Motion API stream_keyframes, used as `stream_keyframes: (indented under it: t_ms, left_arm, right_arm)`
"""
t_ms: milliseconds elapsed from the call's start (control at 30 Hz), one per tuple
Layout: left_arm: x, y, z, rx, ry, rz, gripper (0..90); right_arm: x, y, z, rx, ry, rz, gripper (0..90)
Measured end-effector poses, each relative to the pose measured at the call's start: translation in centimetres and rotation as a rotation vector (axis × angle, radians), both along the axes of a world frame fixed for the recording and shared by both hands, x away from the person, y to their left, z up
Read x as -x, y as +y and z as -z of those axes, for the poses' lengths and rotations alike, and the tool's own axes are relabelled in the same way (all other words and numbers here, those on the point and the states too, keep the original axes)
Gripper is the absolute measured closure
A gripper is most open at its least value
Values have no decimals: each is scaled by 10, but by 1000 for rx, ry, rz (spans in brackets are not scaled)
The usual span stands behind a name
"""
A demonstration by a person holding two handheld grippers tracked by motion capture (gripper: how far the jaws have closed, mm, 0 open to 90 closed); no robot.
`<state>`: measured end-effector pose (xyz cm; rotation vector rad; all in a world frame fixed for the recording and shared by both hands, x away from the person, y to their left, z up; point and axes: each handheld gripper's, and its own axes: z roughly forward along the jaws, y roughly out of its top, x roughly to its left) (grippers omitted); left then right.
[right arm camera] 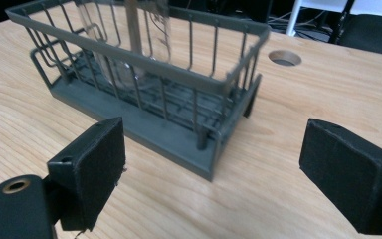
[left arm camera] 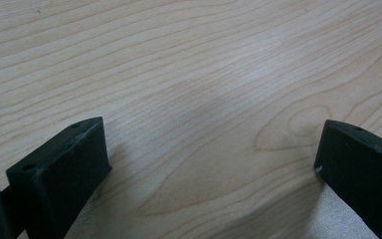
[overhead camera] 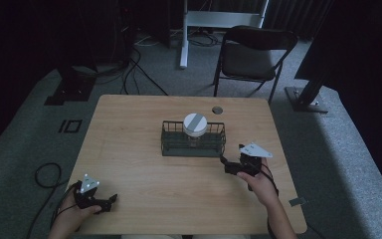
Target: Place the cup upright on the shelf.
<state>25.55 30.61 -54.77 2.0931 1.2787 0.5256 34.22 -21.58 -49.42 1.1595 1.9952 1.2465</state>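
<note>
A dark green wire basket (overhead camera: 193, 144) stands at the middle of the wooden table (overhead camera: 129, 149). Inside it a clear glass jar (right arm camera: 129, 40) stands upright, topped by a white lid with a grey stripe (overhead camera: 195, 124). My right gripper (overhead camera: 225, 165) hovers just off the basket's right front corner (right arm camera: 214, 149), open, with nothing between its jaws. My left gripper (overhead camera: 110, 201) rests low near the table's front left edge, open over bare wood (left arm camera: 204, 99).
A round cable hole (overhead camera: 217, 110) sits in the table behind the basket. Beyond the table stand a folding chair (overhead camera: 251, 55), a white desk leg (overhead camera: 184, 35) and dark stands with cables on the carpet.
</note>
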Motion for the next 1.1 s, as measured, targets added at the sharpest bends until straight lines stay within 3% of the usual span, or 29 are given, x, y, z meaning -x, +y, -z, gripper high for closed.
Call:
stream_keyframes:
  t_ms: [767, 1100]
  left_arm:
    - [0, 0, 0, 0, 0, 0, 8]
    - [0, 0, 0, 0, 0, 0, 8]
  right_arm:
    - [26, -43, 33, 23, 69, 44, 107]
    - [35, -60, 41, 38, 99, 78, 108]
